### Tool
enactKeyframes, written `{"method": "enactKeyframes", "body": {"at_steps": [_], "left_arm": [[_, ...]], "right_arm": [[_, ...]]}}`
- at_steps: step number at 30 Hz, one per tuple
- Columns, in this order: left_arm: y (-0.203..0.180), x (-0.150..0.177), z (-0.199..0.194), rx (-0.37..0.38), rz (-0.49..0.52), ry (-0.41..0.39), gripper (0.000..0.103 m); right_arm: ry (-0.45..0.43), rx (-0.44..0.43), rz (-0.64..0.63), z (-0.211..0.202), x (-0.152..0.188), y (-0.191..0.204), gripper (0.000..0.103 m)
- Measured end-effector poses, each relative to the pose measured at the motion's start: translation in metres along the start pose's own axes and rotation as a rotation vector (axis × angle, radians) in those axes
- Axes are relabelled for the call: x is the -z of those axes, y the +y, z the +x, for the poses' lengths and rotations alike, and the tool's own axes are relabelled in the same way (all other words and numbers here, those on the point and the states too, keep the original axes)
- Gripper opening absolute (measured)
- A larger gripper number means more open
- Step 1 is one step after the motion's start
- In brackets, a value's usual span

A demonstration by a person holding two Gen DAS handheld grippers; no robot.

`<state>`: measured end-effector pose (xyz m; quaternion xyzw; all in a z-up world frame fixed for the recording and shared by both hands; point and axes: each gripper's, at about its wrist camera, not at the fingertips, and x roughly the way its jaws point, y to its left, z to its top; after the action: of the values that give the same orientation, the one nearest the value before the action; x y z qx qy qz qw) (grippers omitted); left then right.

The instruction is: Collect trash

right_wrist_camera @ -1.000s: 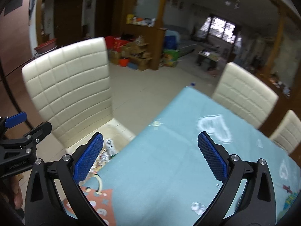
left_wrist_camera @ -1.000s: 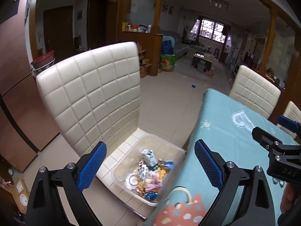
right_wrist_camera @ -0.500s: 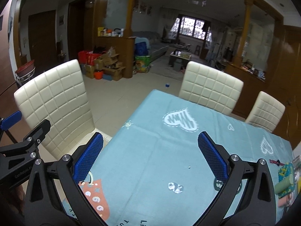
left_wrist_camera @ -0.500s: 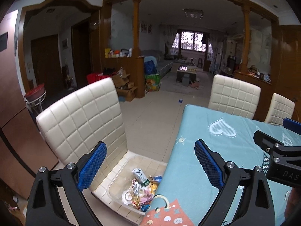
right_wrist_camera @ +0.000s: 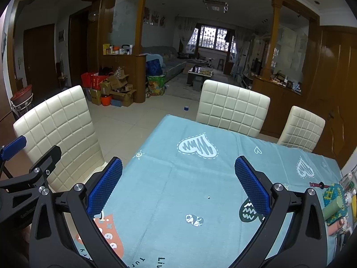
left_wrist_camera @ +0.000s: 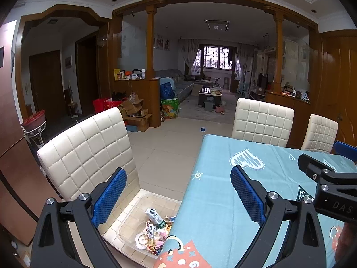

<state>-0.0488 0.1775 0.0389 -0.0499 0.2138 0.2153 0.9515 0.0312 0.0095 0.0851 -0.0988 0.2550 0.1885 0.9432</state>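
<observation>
Left gripper (left_wrist_camera: 178,197), seen from its own wrist camera, with both blue-padded fingers (left_wrist_camera: 109,197) spread wide and nothing between them; it hangs over the left edge of the table (left_wrist_camera: 223,212), which is covered by a light blue cloth printed with hearts. Right gripper (right_wrist_camera: 178,186), likewise fully spread and empty, hangs above the near part of the same table; its black frame also shows at the right margin of the left wrist view. Clear plastic bin (left_wrist_camera: 131,223) stands on the seat of the cream quilted chair (left_wrist_camera: 89,154) just left of the table, below table height. Trash (left_wrist_camera: 154,227), a heap of wrappers with a small white carton on top, lies inside the bin at the side nearest the table, partly hidden by the cloth edge. Two further cream chairs (right_wrist_camera: 232,109) stand at the table's far side. On the table's right edge, in the right wrist view, lie a beaded blue-green item (right_wrist_camera: 333,197), a pale green cylinder (right_wrist_camera: 332,210) and other small things too cut off to identify. A tiny speck (right_wrist_camera: 209,197) sits on the cloth between the right gripper's fingers. Beyond the table, cardboard boxes (right_wrist_camera: 118,89) rest on the tiled floor by a wooden partition.
</observation>
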Motion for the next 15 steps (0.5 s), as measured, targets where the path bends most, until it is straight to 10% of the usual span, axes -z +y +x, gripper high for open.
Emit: {"method": "enactKeyframes", "body": {"at_steps": [15], "left_arm": [[-0.004,-0.002,-0.012,-0.001,-0.008,-0.028,0.092]], "right_arm": [[-0.018,0.011,0.005,-0.009,0.001,-0.006,0.1]]}}
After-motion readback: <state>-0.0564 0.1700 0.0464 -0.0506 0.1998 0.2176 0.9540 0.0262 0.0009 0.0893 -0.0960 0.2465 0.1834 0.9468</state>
